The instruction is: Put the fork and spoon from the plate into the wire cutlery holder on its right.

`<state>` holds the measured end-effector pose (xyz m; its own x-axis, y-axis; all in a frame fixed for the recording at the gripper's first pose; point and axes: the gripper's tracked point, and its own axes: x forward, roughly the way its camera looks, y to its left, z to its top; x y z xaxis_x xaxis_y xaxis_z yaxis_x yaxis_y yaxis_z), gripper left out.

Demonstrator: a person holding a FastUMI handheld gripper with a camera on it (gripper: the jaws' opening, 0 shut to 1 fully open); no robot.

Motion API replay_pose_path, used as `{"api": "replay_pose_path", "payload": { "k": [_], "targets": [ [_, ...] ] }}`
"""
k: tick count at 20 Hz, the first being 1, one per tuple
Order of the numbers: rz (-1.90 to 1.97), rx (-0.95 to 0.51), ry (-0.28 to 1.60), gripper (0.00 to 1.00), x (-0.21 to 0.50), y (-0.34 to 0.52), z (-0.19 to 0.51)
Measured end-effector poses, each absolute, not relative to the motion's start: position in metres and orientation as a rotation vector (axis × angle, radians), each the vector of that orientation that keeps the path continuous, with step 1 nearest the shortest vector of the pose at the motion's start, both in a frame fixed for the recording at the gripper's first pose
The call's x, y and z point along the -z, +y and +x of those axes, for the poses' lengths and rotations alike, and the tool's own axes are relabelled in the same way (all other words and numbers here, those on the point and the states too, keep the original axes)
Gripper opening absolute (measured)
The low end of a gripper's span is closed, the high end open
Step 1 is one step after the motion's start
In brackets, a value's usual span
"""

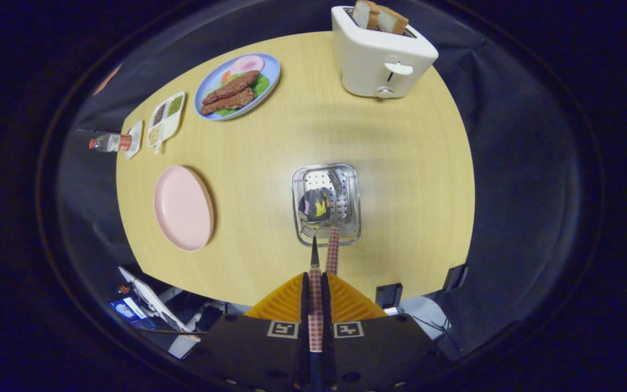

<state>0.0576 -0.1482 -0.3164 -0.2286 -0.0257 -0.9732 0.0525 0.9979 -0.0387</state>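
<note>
Claw (pixel 313 283) fingers clench a checked-handle spoon (pixel 315 302), its bowl inside the wire cutlery holder (pixel 352 185) beside the fork (pixel 333 247); pink plate (pixel 183 208) lies left.

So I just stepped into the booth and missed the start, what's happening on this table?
A person's handheld gripper is shut on a checkered-handled spoon, holding it above the wire cutlery holder so its bowl hangs over the basket. The fork already stands in the holder, handle leaning out toward the fingers. The pink plate to the holder's left is bare. Beyond are a toaster with bread and a blue plate of food.
</note>
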Motion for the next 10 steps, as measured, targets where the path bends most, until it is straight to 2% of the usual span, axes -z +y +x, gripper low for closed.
{"api": "replay_pose_path", "payload": {
  "k": [3, 10],
  "targets": [
    [0.010, 0.102, 1.848, 0.09, 0.323, -0.150, 0.066],
    [-0.039, 0.122, 1.834, 0.09, 0.337, -0.148, 0.085]
  ]
}}
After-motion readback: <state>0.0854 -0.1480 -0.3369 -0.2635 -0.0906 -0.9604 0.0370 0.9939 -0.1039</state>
